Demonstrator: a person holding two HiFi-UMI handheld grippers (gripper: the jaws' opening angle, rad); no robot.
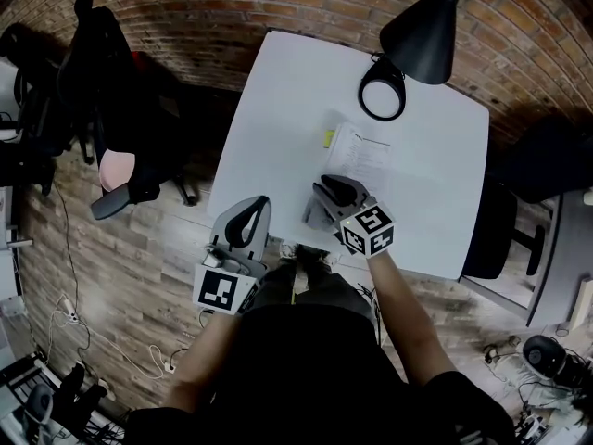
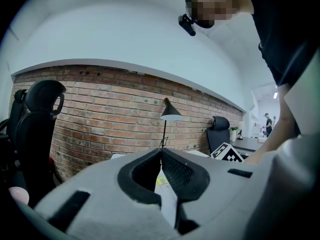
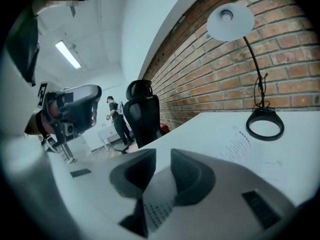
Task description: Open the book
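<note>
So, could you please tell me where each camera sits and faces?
Head view: on the person's head, looking down at table, book; arms, left tool, right tool show.
Left gripper view: on left tool, facing brick wall; closed jaws show.
Right gripper view: on right tool, over the book; parted jaws show.
Shared: all three see the lamp.

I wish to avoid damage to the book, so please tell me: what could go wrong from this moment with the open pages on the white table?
1. The right tongs stand open just above the white open book with printed pages; closing low could crease a thin page.
2. The left tongs hang at the near edge of the white table, apart from the book, so nothing steadies it. A push might slide it toward the black desk lamp's ring-shaped base.
</note>
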